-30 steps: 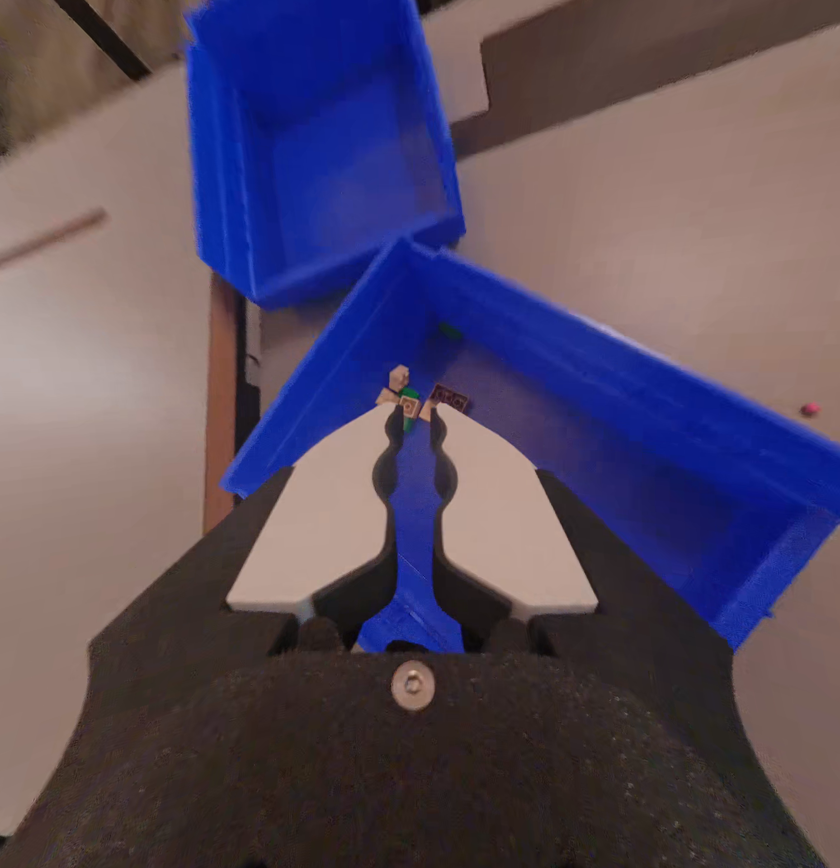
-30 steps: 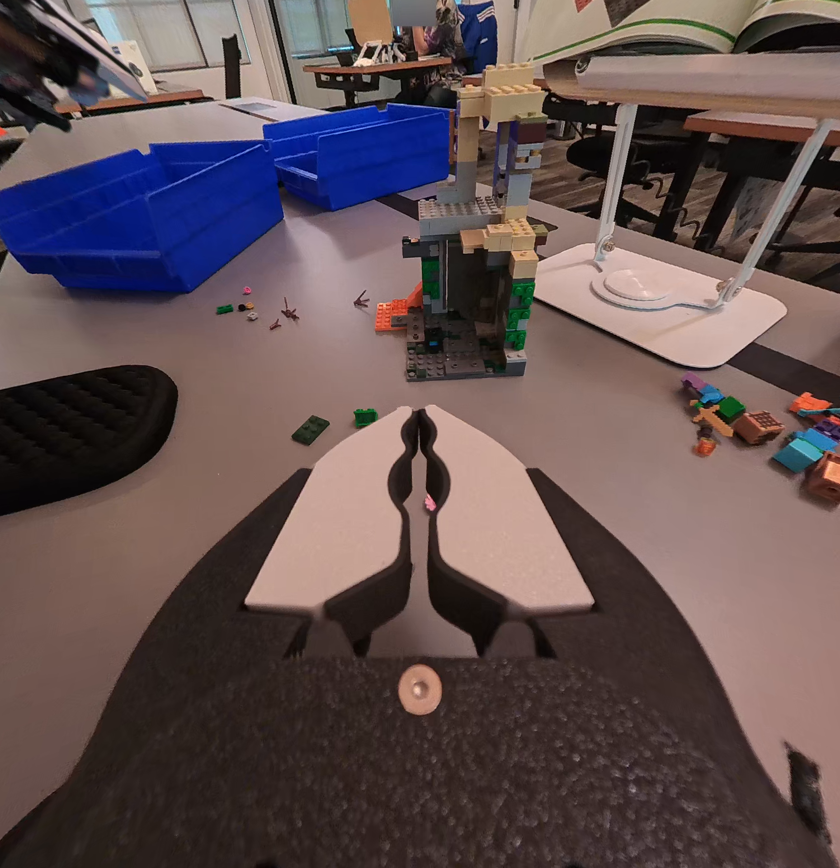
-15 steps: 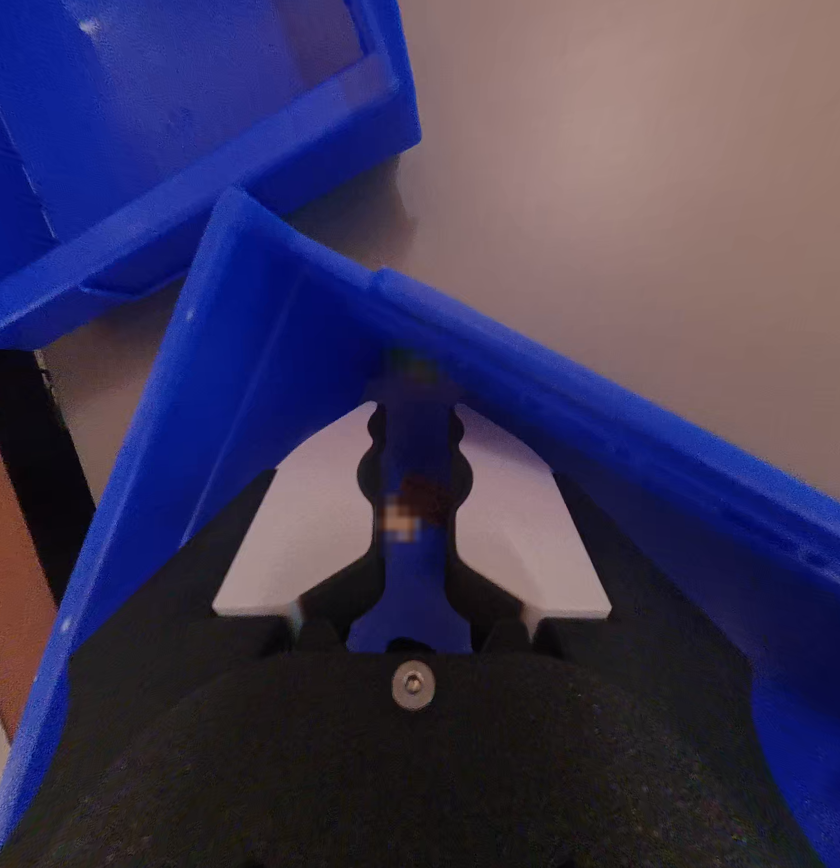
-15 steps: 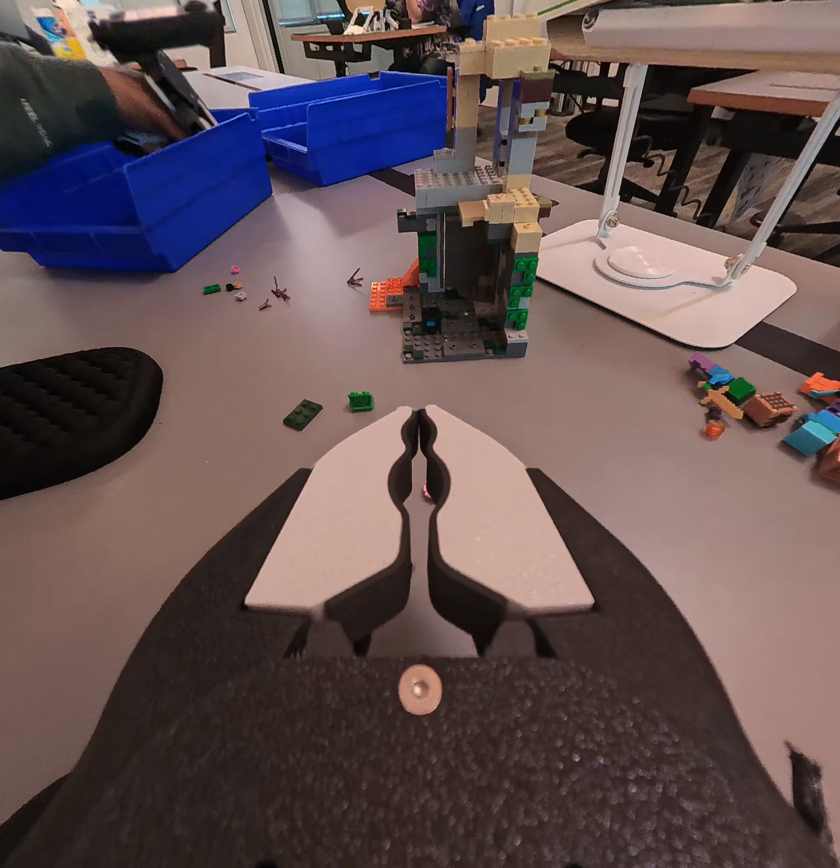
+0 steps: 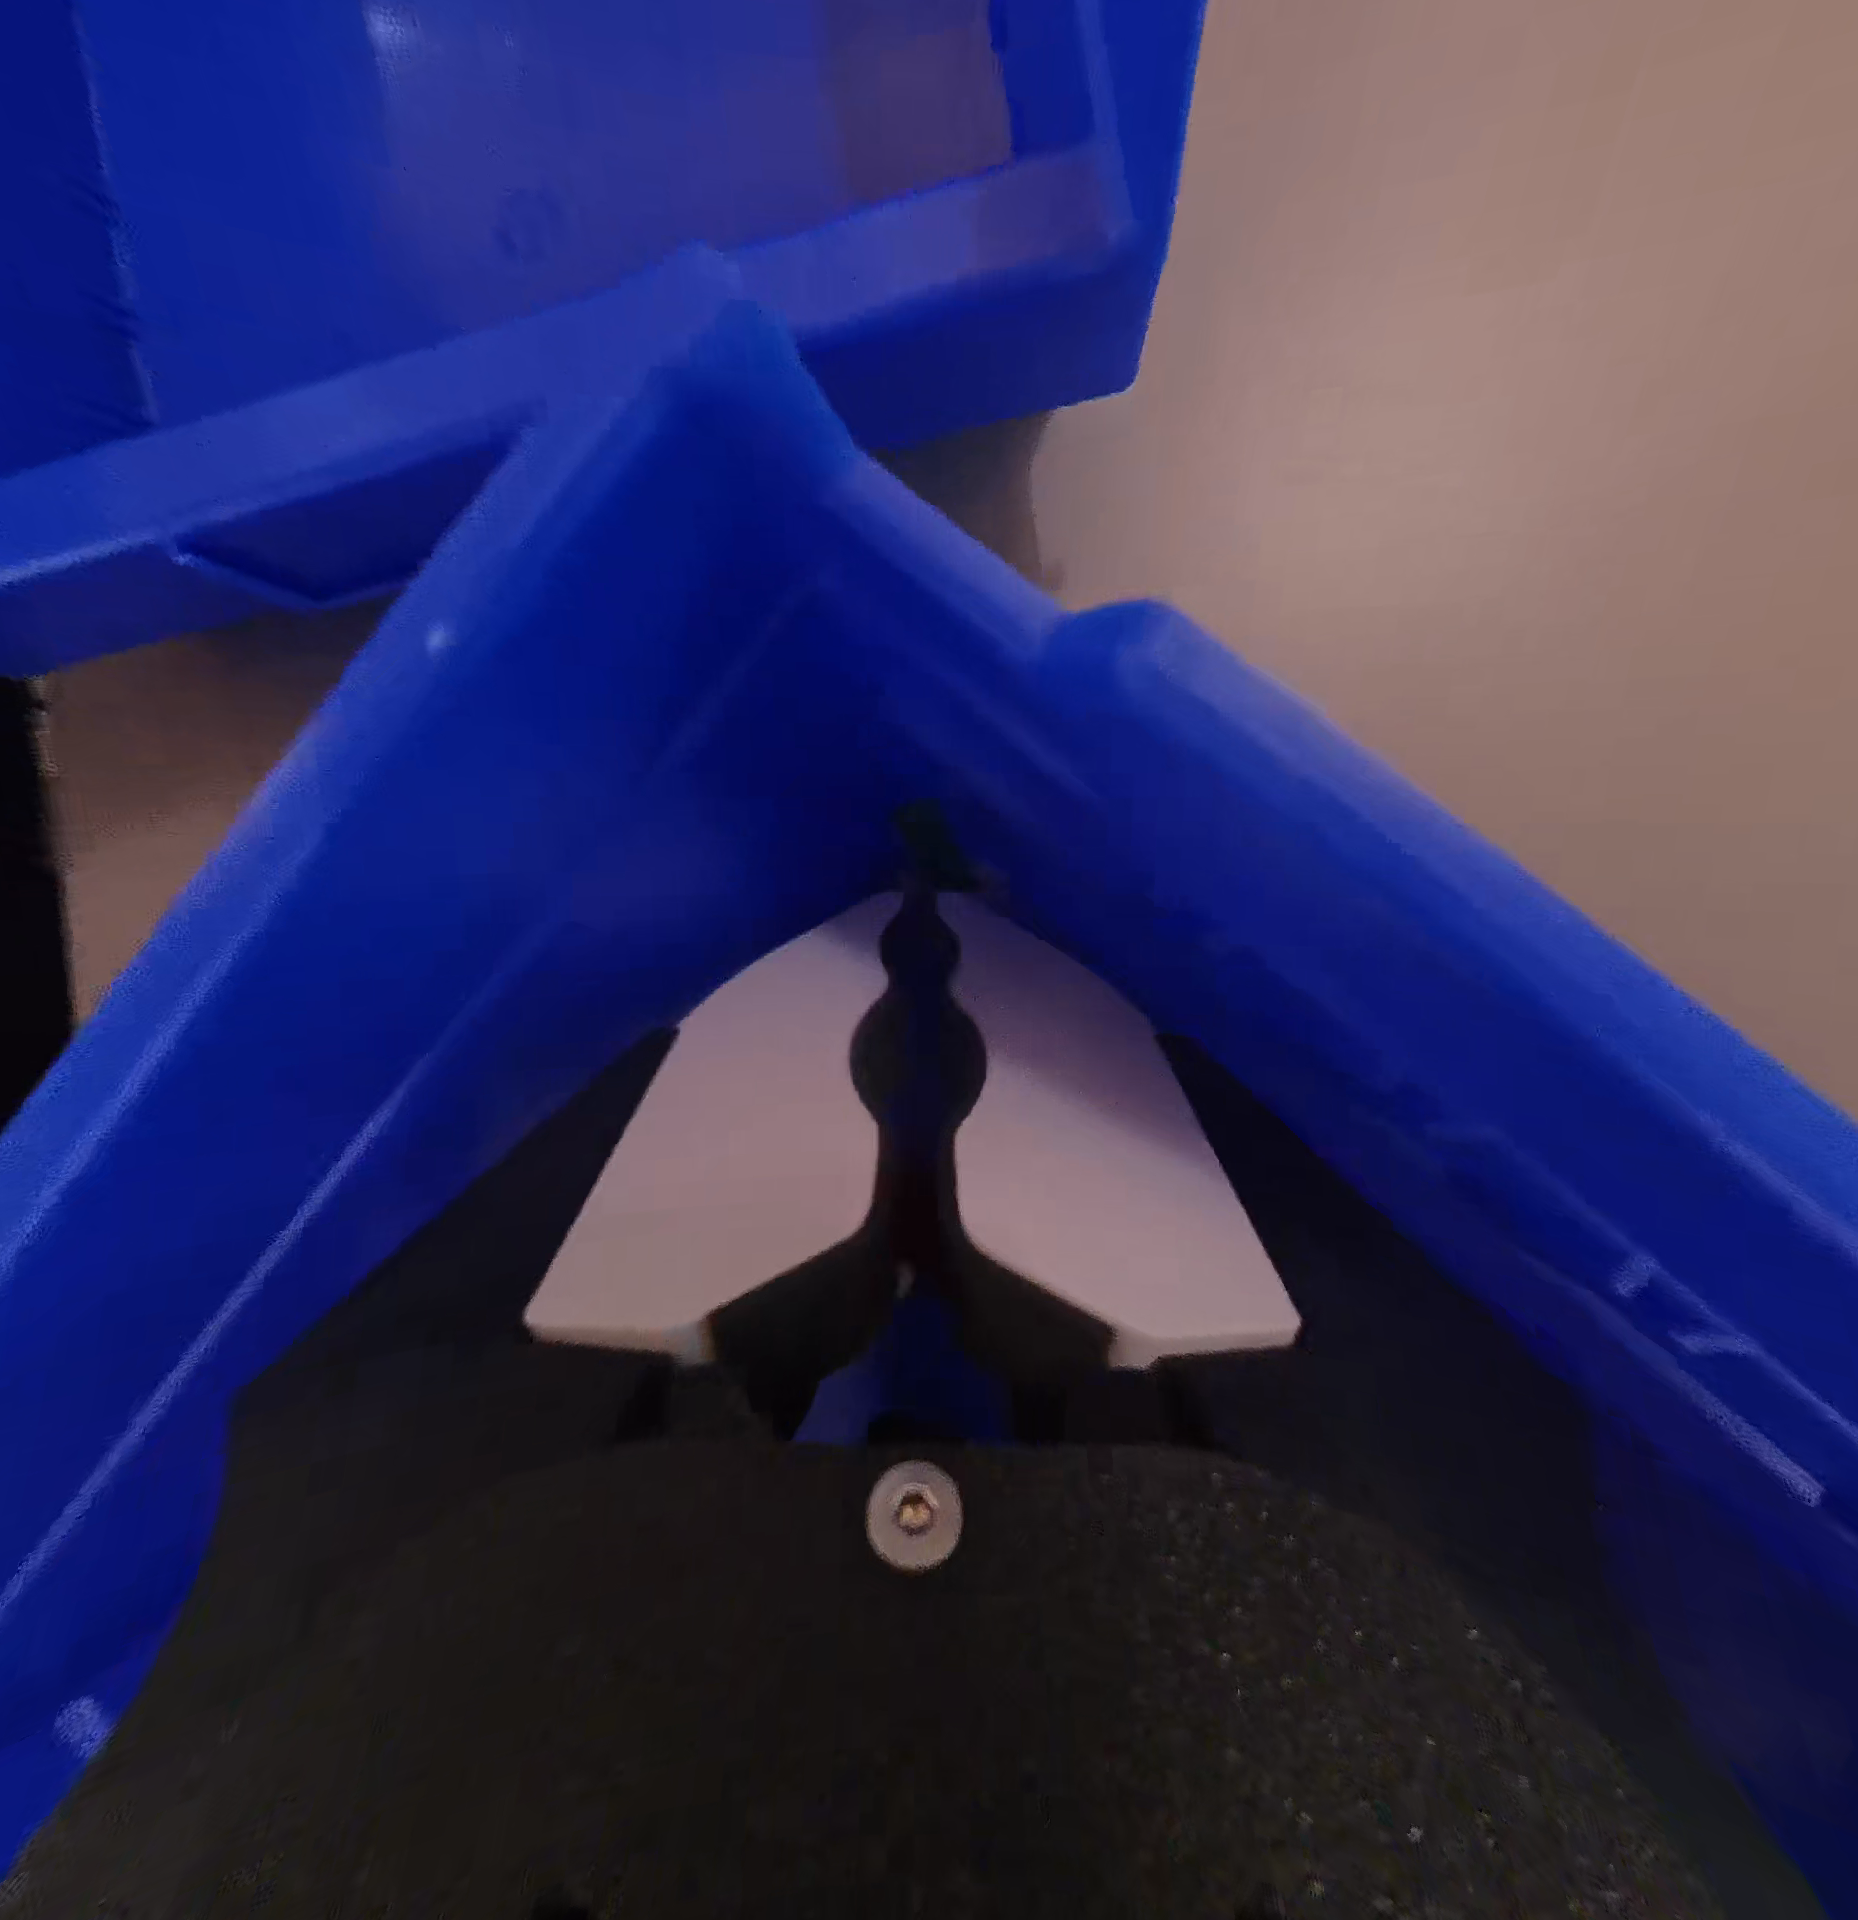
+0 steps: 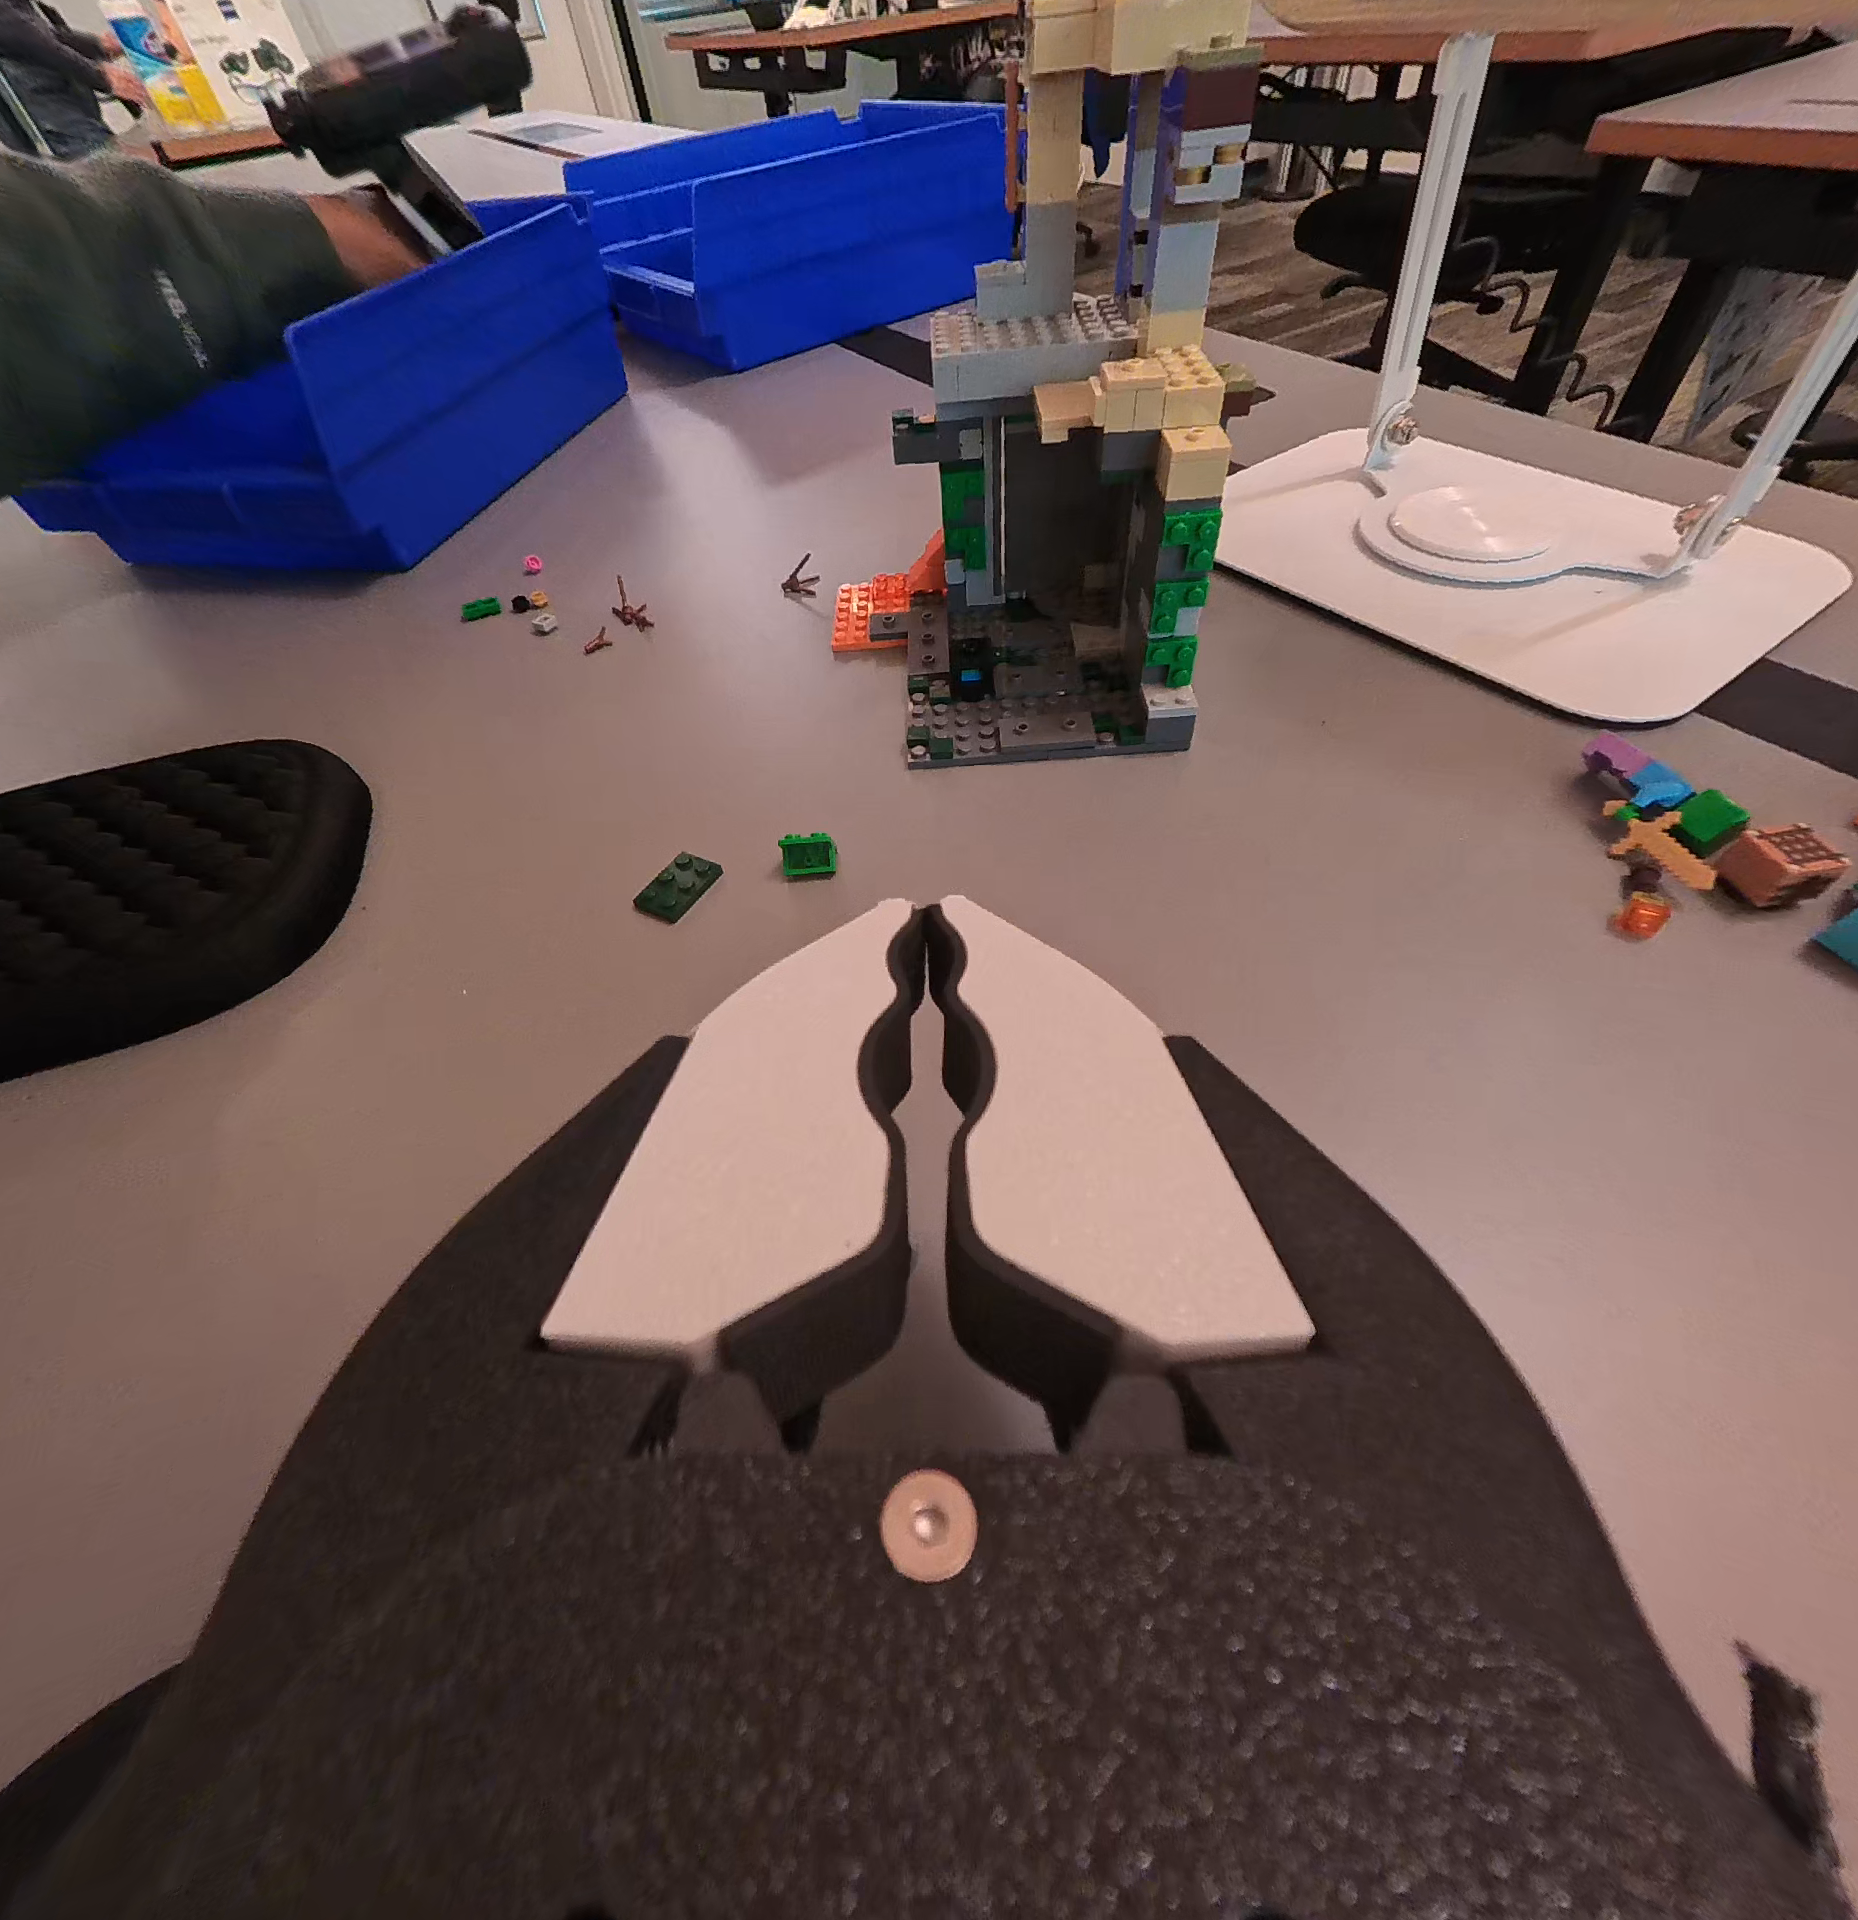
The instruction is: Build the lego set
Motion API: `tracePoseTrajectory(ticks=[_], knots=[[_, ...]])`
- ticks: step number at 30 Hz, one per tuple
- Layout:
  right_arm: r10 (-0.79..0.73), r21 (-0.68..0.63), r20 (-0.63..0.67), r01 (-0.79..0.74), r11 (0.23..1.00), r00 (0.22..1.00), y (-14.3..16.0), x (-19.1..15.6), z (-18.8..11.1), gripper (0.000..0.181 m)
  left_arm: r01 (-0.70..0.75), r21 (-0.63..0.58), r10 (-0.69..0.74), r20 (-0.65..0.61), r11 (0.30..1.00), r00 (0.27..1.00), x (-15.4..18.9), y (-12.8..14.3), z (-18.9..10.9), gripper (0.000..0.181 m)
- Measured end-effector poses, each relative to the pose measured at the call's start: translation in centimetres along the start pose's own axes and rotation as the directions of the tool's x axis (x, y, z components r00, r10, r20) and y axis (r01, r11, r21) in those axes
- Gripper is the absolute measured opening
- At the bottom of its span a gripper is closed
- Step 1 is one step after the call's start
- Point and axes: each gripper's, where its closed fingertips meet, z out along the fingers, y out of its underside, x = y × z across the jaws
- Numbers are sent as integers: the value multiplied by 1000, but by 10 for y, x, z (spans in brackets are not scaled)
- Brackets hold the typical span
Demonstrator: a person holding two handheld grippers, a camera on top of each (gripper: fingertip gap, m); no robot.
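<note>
Poking into a blue bin (image 5: pixel 613 831) corner, left fingers (image 5: pixel 759 1122) together behind a small dark piece (image 5: pixel 930 847).

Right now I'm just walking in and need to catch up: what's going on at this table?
A person is building a lego tower with two handheld grippers. The left gripper is deep in a corner of a blue bin, its fingertips nearly together at a small dark piece; whether it grips it is unclear. The right gripper hovers shut and empty over the table, short of the tower. Two green pieces lie just ahead of it.
</note>
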Motion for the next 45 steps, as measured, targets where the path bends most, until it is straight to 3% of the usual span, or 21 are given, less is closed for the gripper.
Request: tracePoseTrajectory(ticks=[6,11,15,17,19,29,36,41,45], knots=[[13,11,-4,-13,1000,1000,-1,2,-2,0,-36,-74,42,93,997,995,-12,12,-11,0],[7,5,6,-7,1000,1000,-1,-1,0,0,-20,-16,21,42,1000,999,-12,10,-27,0],[5,-4,10,-5,1000,1000,2,-2,1,0,-16,65,18,-24,998,1000,1,1,-20,0],[8,-7,8,-8,1000,1000,3,-2,1,0,-50,76,51,-16,996,999,3,-1,-11,19],[16,-7,8,-16,1000,1000,4,-1,1,0,-60,67,62,-18,996,998,4,-2,-3,24],[19,-27,30,-18,999,999,9,-6,6,0,133,137,-136,14,982,991,-8,-15,5,0],[17,-25,23,-16,1000,1000,9,-6,4,0,102,92,-113,118,991,987,-10,-13,5,0],[26,-25,28,-25,999,999,9,-6,5,0,156,127,-160,19,980,987,-6,-11,-11,0],[22,-28,28,-21,999,999,9,-6,5,0,196,232,-190,-49,953,981,2,-23,-49,0]])
